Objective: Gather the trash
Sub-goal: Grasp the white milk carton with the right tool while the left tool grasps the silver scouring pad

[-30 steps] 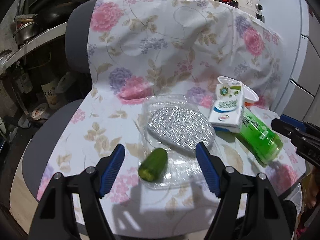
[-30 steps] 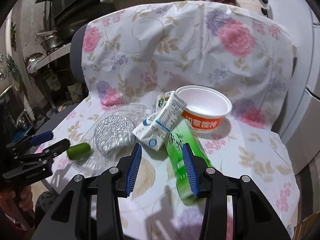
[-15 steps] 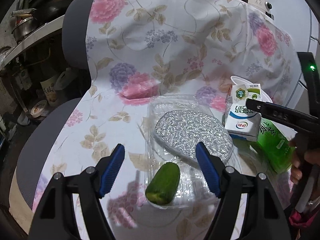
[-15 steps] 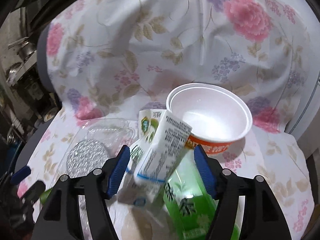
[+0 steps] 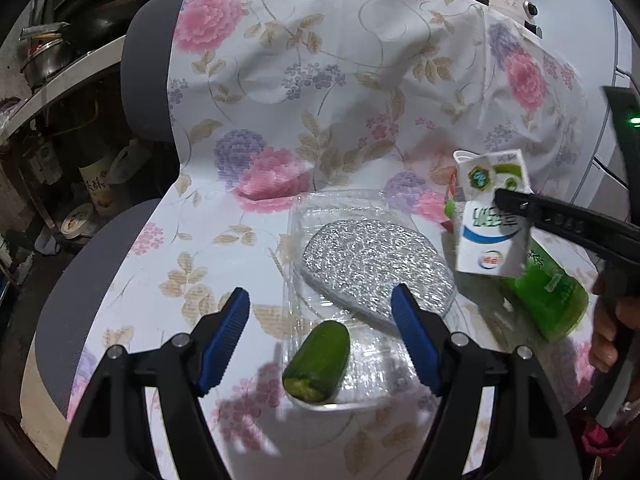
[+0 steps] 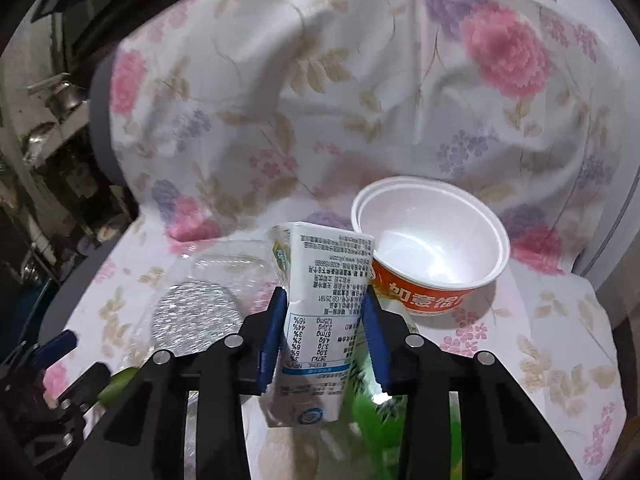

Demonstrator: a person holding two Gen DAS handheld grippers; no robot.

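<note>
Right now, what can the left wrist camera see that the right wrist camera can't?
Only the left wrist view shows the whole cucumber piece between the open left hand-held gripper, and a hand. Only the right wrist view shows the inside of the white bowl. Both show the milk carton clamped in the right hand-held gripper, which just closed, the silver pad and the green bottle.

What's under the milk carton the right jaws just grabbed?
Under the milk carton, which the right gripper has just closed on, lies a green bottle on its side on the floral cloth. The carton and jaws hide the bottle's upper end.
</note>
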